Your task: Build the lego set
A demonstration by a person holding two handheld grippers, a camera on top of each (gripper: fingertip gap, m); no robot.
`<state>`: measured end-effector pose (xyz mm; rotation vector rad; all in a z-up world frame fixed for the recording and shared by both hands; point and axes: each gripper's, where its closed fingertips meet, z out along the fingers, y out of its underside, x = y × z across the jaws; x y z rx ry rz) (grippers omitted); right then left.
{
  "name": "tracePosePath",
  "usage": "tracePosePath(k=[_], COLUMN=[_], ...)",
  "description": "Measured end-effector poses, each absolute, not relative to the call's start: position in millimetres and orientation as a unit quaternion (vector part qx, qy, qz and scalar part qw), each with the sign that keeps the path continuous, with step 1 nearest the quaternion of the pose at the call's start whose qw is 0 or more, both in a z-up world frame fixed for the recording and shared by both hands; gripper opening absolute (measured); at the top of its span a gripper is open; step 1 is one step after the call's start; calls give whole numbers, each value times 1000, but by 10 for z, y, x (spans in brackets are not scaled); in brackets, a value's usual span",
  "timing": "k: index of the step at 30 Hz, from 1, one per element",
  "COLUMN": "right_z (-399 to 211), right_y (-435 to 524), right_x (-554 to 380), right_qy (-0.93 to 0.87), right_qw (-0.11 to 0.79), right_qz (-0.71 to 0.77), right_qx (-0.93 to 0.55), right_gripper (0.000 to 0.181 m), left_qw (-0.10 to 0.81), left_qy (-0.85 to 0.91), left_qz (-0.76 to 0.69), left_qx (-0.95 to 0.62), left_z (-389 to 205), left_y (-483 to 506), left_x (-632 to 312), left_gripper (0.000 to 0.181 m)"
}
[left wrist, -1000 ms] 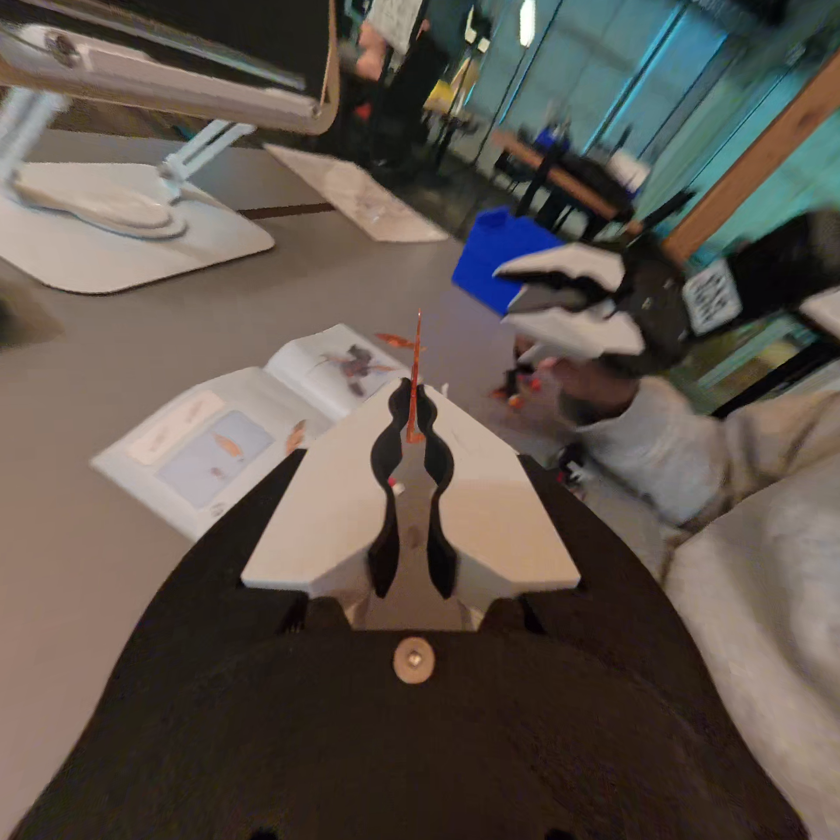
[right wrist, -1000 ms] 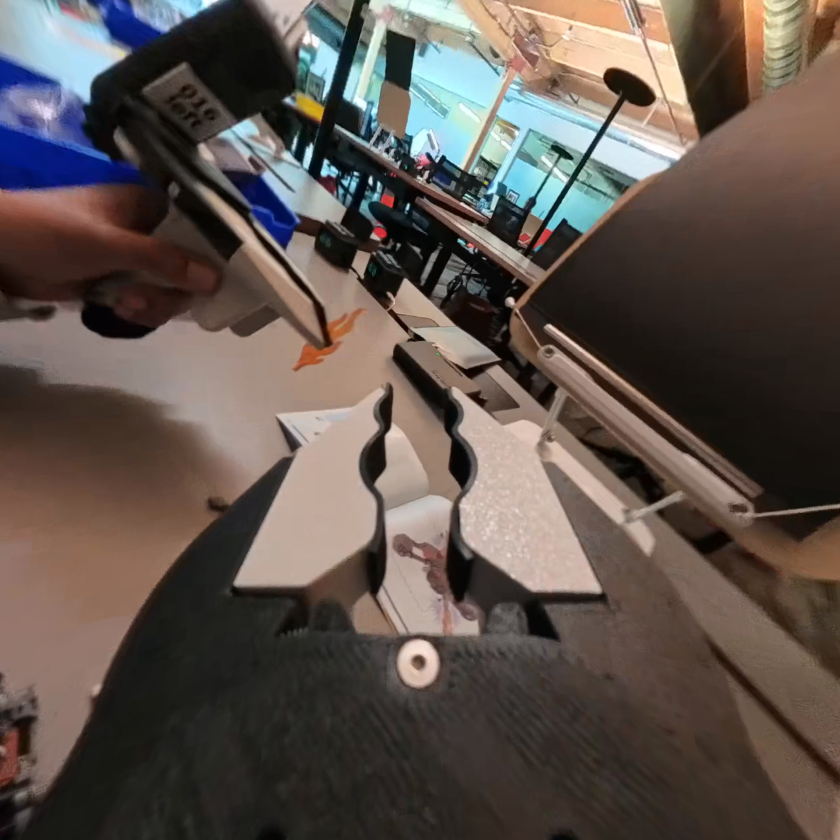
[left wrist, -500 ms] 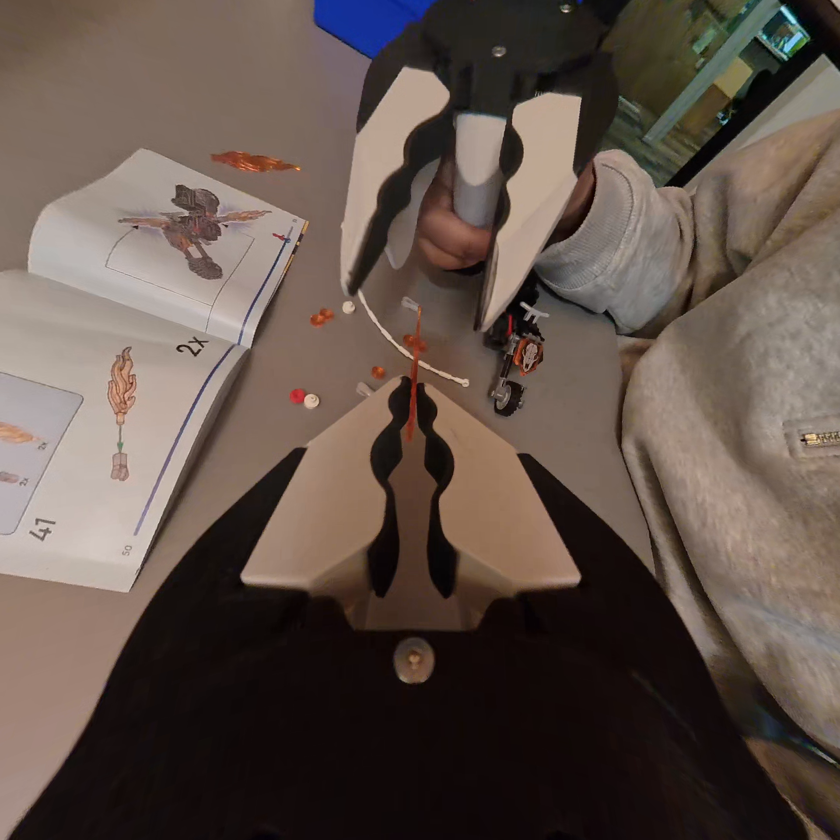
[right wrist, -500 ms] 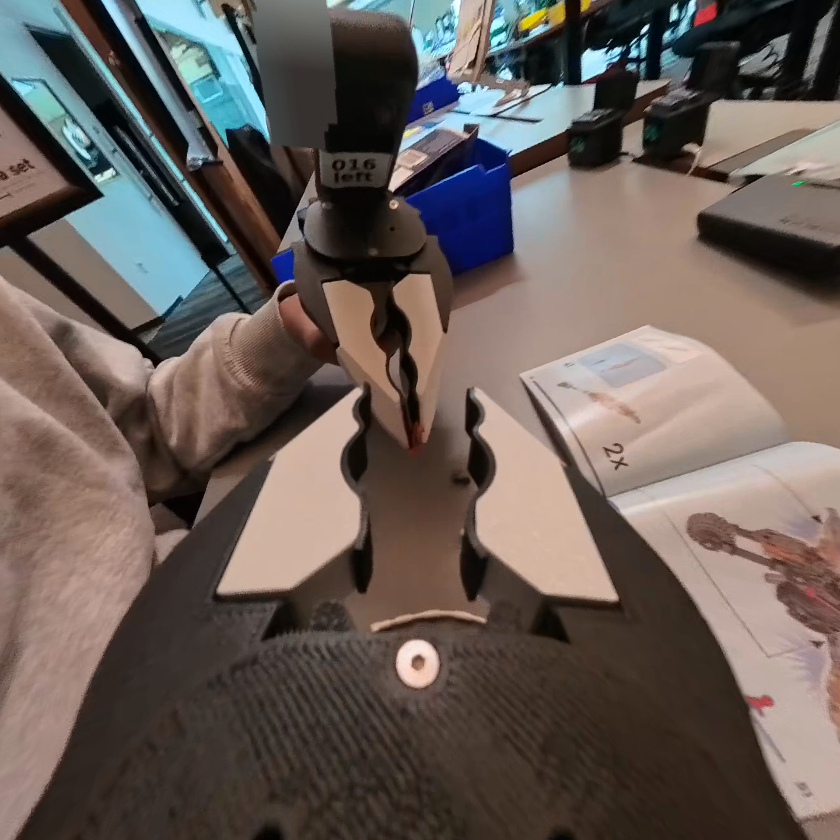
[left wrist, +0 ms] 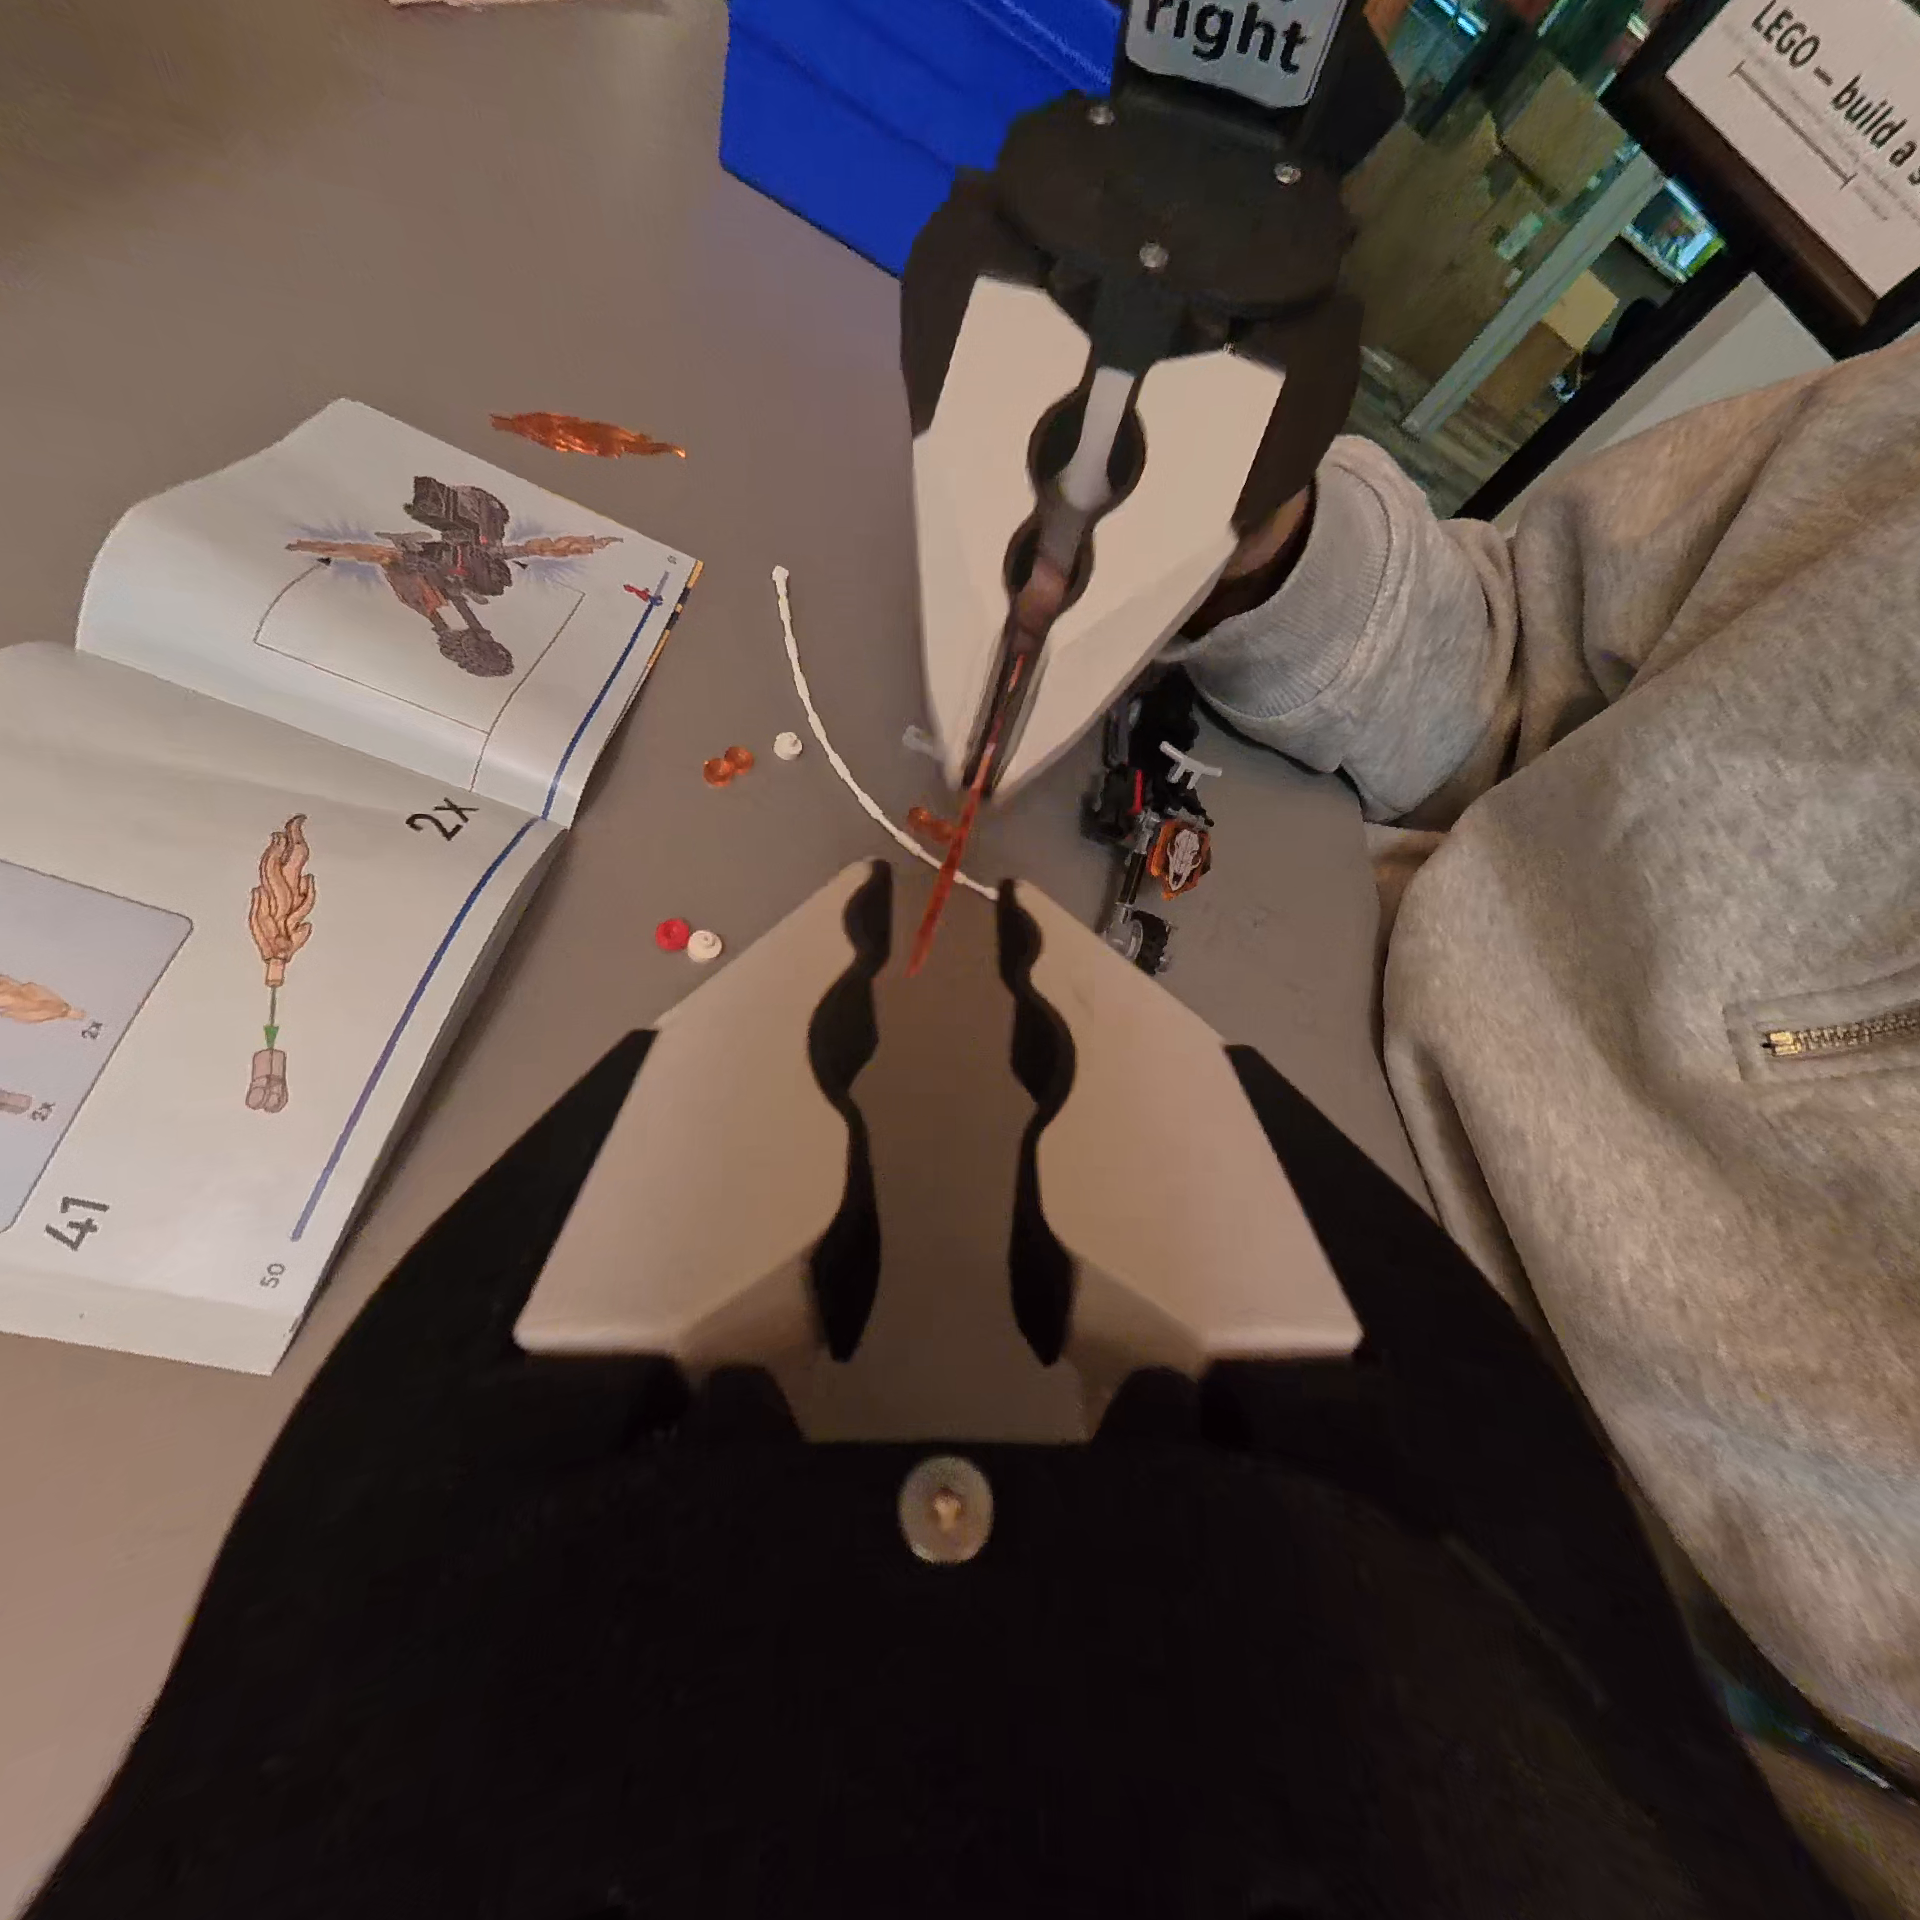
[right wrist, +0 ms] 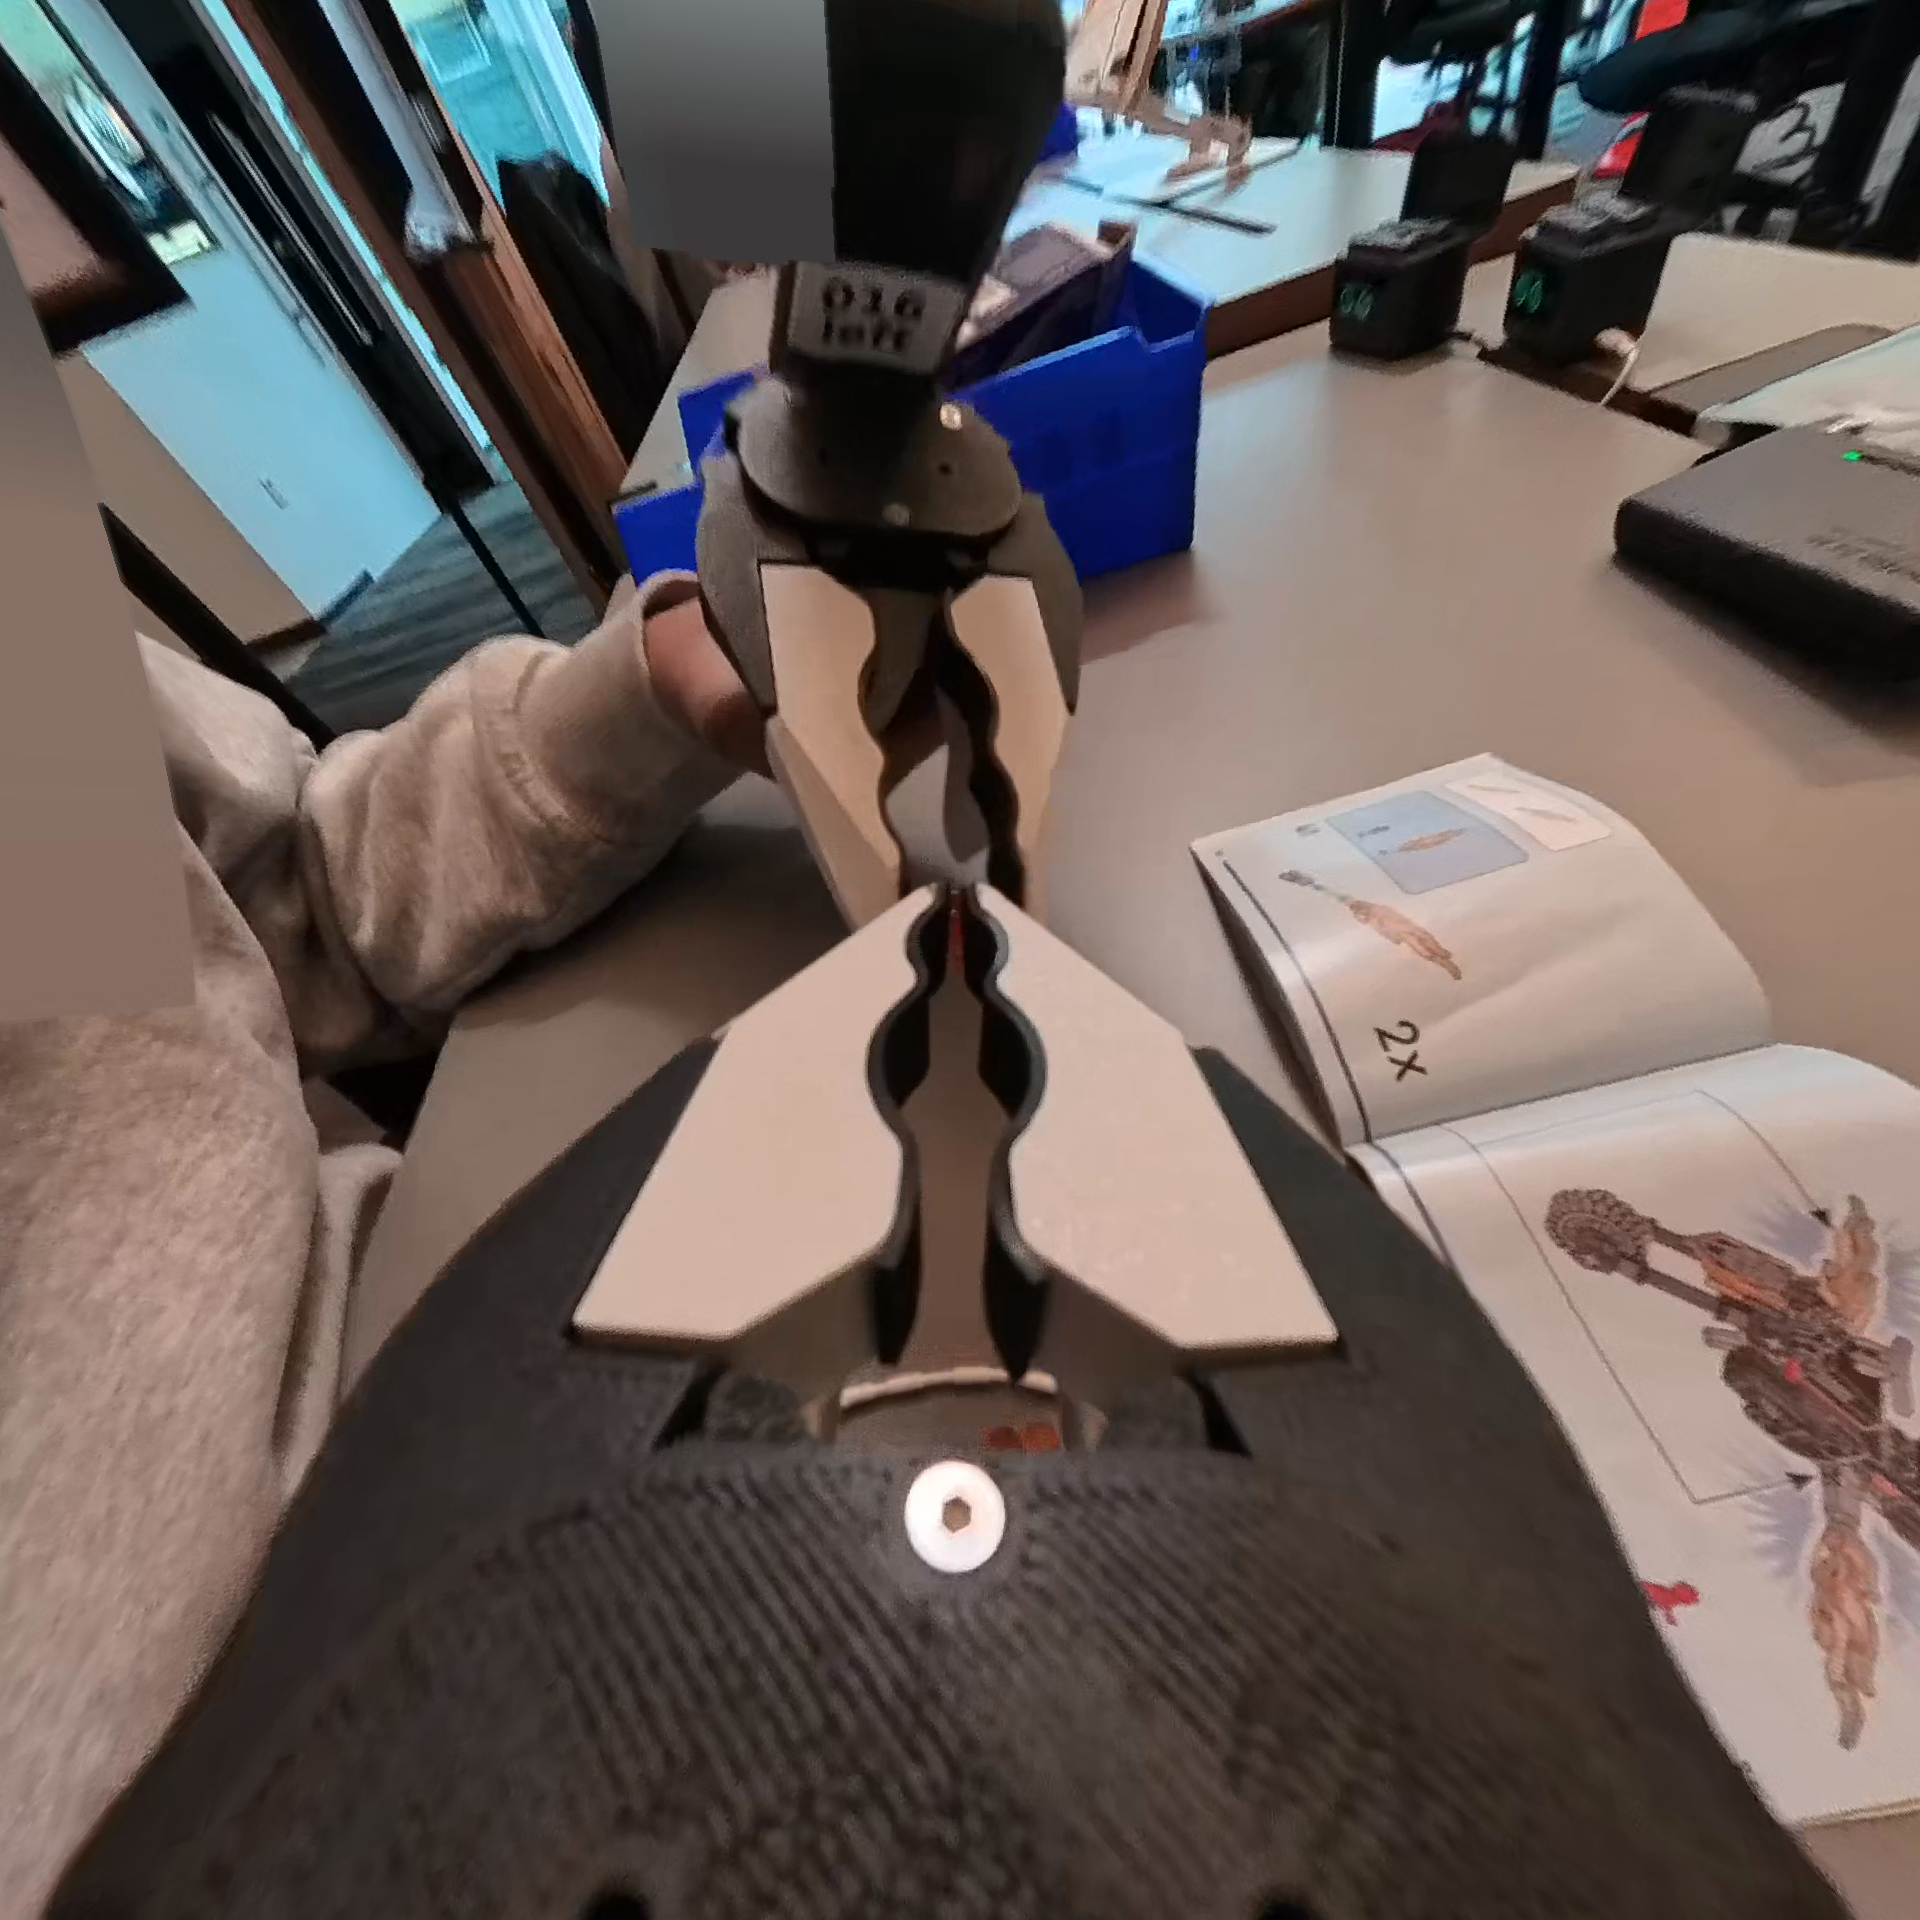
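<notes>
Above the desk (left wrist: 312,260) near its front edge, right gripper (left wrist: 977,784) clenched on orange flame piece (left wrist: 940,894), left gripper (left wrist: 940,894) spread apart around it.

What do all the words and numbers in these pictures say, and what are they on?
I can't read writing out, only say where it is.
Label on the right gripper: printed word.
Label on the left gripper: blurred.
Instruction booklet: page and count numbers.
Framed sign: cut off.
Black boxes: green digits, blurred.
</notes>
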<state>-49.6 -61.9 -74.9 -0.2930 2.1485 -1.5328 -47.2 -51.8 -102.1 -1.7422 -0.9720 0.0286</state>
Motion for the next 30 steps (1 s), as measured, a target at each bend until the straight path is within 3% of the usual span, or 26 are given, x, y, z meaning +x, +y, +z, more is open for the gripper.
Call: tracePosePath(k=[2, 10, 16, 24, 30], right_z=[-647, -550, -679, -965, -1040], right_y=[-601, -576, -583, -633, -612], right_x=[-530, -560, -625, -676, -572], right_qy=[769, 742, 767, 816, 827], right_qw=[263, 317, 282, 198, 178], right_qz=[-576, -588, -572, -535, -516], right_qx=[-92, -65, -71, -96, -137], right_gripper=[0, 0, 3, 25, 25], left_qw=[543, 587, 583, 521, 504], left_qy=[-417, -393, -404, -424, -417], left_qz=[3, 5, 20, 42, 37], left_qx=[-729, -708, -705, -740, -756], left_z=[-1039, -848, -840, -1058, -1129], left_y=[-533, -512, -597, -625, -548], left_x=[-480, -460, -477, -508, -498], left_gripper=[24, 2, 1, 2, 2])
